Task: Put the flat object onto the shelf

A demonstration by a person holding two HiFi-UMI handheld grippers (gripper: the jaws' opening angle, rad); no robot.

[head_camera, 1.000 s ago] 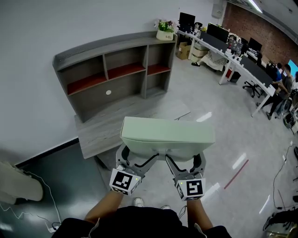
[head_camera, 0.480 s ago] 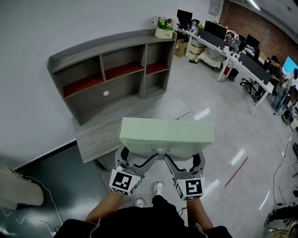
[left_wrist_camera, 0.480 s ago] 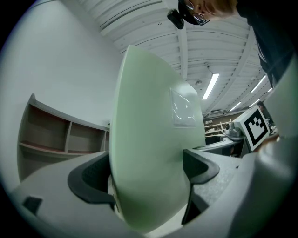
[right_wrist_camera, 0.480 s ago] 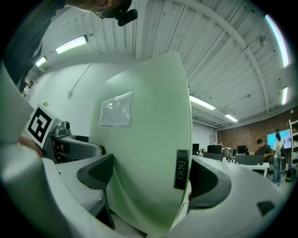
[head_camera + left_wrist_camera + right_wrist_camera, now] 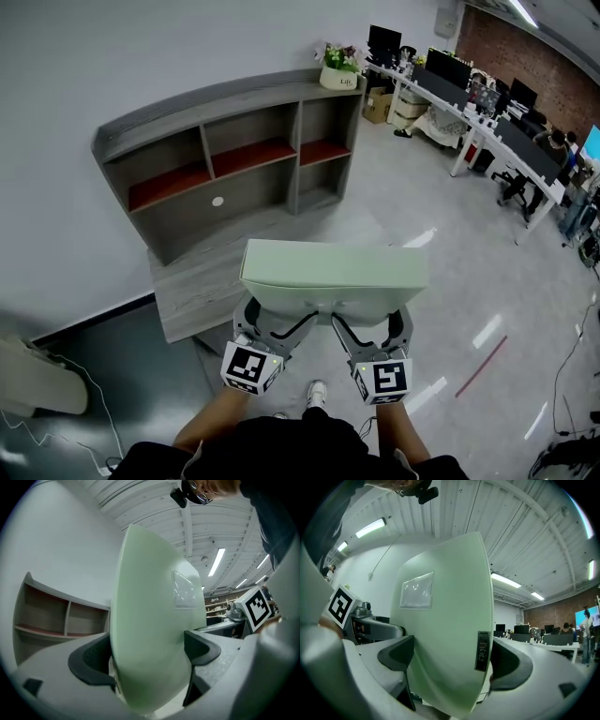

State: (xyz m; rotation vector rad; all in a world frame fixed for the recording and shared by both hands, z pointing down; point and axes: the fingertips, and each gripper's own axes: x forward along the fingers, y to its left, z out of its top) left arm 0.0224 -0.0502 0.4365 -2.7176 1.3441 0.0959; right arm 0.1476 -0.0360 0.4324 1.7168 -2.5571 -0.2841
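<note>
A flat pale green box-like object (image 5: pixel 336 278) is held level in front of me, above the floor. My left gripper (image 5: pixel 274 324) is shut on its near left edge (image 5: pixel 145 639). My right gripper (image 5: pixel 361 328) is shut on its near right edge (image 5: pixel 450 639), beside a small dark label (image 5: pixel 482 651). The grey wooden shelf unit (image 5: pixel 230 155) with red-lined compartments stands ahead against the white wall, its low grey platform (image 5: pixel 202 272) just beyond the object. The left gripper view shows the shelf (image 5: pixel 56 616) at its left.
A potted plant (image 5: pixel 339 67) sits on the shelf's right end. Desks with monitors (image 5: pixel 469 94) and seated people fill the far right. A pale object (image 5: pixel 33 380) and a white cable (image 5: pixel 80 412) lie on the dark floor at left. A person's shoe (image 5: pixel 316 392) shows below.
The view has shifted slightly; the shelf sits a little lower and closer in the head view. Both grippers keep the same hold on the green object. My foot has moved back.
</note>
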